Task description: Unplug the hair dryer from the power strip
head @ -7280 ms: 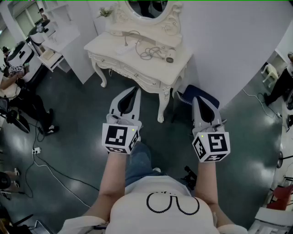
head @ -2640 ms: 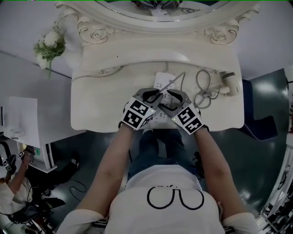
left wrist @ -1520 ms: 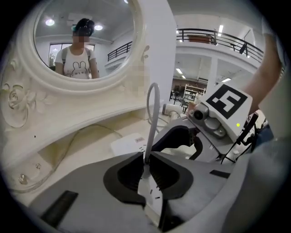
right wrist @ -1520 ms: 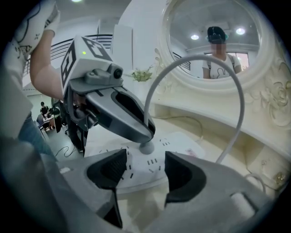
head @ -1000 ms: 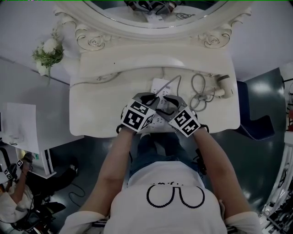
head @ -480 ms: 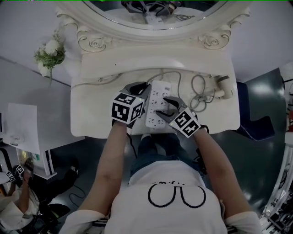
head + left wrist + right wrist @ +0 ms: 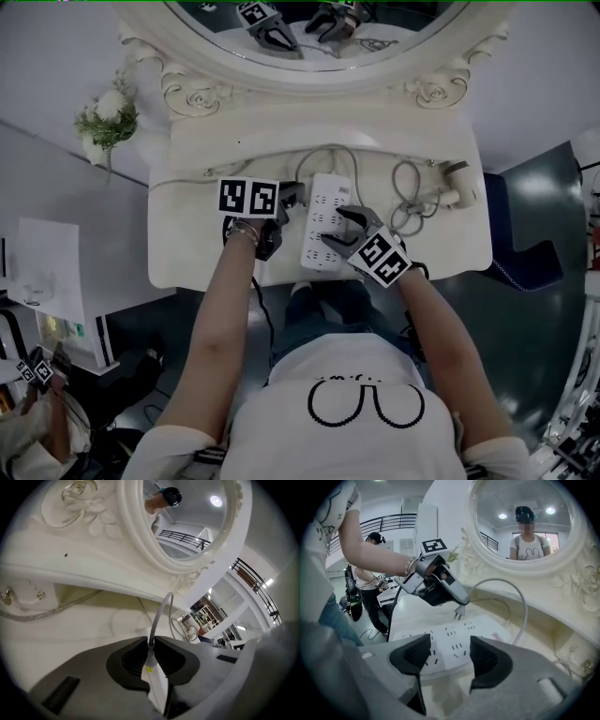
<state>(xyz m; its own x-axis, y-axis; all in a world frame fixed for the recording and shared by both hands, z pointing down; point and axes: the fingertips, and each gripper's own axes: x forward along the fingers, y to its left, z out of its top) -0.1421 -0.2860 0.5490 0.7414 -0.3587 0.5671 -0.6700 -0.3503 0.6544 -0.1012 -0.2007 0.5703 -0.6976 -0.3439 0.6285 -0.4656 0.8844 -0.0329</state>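
Glossy white plastic power strip [image 7: 323, 202]; smooth cream-painted dressing table [image 7: 197, 248].

The power strip [image 7: 323, 223] is white with dark slots, the plug [image 7: 460, 612] white on a pale grey cable [image 7: 521, 603]. The dressing table [image 7: 192, 258] is cream with carved scrolls; the marker cubes [image 7: 248, 198] show black-and-white squares.

A white carved worktop [image 7: 192, 267] lies under both pairs of jaws. An oval mirror [image 7: 309, 77] in a scrolled white frame rises beyond them at its back edge. White flowers [image 7: 106, 117] sit well left of the left jaws. A dark blue seat [image 7: 530, 258] stands on the floor [image 7: 553, 178], well right of the right jaws.
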